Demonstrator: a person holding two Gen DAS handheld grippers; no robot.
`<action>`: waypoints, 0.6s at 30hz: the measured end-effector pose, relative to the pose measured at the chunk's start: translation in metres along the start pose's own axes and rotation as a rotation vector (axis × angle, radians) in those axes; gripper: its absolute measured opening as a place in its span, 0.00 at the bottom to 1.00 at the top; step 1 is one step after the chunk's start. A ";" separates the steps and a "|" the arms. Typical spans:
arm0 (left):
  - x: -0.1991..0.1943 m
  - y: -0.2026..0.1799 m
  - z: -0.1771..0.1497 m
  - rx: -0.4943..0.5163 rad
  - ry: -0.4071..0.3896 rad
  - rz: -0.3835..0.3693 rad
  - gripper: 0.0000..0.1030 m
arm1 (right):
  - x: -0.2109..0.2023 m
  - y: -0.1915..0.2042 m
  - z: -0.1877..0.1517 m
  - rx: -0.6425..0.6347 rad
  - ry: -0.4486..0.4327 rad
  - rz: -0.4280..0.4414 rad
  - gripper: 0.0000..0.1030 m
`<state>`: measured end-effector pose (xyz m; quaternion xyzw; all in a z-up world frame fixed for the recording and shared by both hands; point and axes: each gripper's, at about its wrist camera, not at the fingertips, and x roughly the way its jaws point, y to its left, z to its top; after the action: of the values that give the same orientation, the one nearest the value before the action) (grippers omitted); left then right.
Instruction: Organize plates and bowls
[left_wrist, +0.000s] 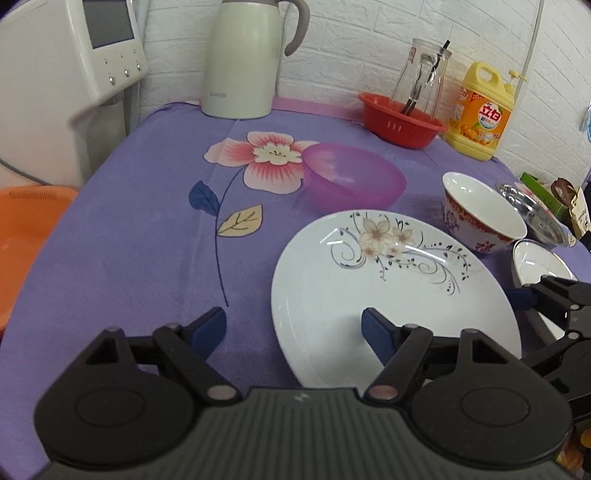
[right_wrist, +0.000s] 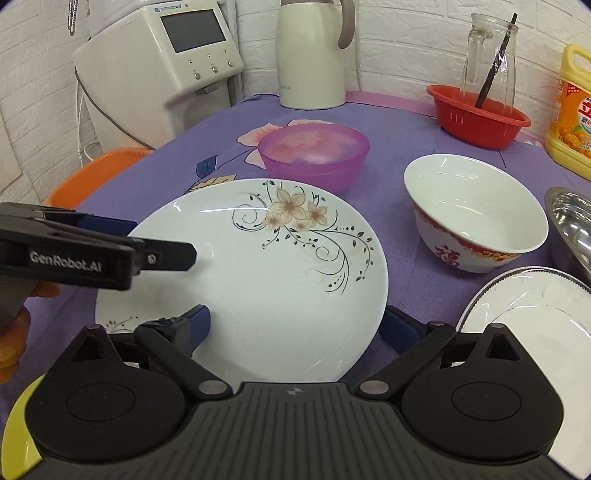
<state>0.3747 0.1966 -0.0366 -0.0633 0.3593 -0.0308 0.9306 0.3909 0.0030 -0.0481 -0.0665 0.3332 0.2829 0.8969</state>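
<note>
A white flowered plate (left_wrist: 391, 295) lies on the purple cloth; it fills the middle of the right wrist view (right_wrist: 266, 280). My left gripper (left_wrist: 293, 328) is open, straddling the plate's left rim. My right gripper (right_wrist: 295, 326) is open, its jaws spanning the plate's near edge. A purple plastic bowl (left_wrist: 351, 181) (right_wrist: 314, 155) stands behind the plate. A white bowl with red pattern (left_wrist: 480, 214) (right_wrist: 476, 214) stands to the right. A small white dish (left_wrist: 535, 266) (right_wrist: 532, 306) and a steel bowl (left_wrist: 532, 210) (right_wrist: 572, 225) lie at the far right.
At the back stand a cream kettle (left_wrist: 243, 59), a red basket (left_wrist: 402, 122) holding a glass jar (left_wrist: 421, 81), and a yellow detergent bottle (left_wrist: 480, 110). A white appliance (left_wrist: 66, 62) and an orange basin (left_wrist: 26, 229) are at the left.
</note>
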 end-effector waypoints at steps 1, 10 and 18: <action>0.001 -0.002 -0.001 0.018 0.003 0.014 0.72 | 0.000 0.000 0.000 -0.006 0.003 0.005 1.00; 0.004 -0.012 0.000 0.055 0.004 -0.014 0.70 | -0.001 0.000 -0.004 -0.053 -0.019 0.039 1.00; 0.005 -0.027 0.001 0.072 0.029 -0.032 0.66 | -0.001 0.009 -0.005 -0.046 -0.003 0.038 1.00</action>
<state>0.3785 0.1697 -0.0353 -0.0350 0.3704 -0.0596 0.9263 0.3826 0.0085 -0.0512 -0.0804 0.3265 0.3076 0.8901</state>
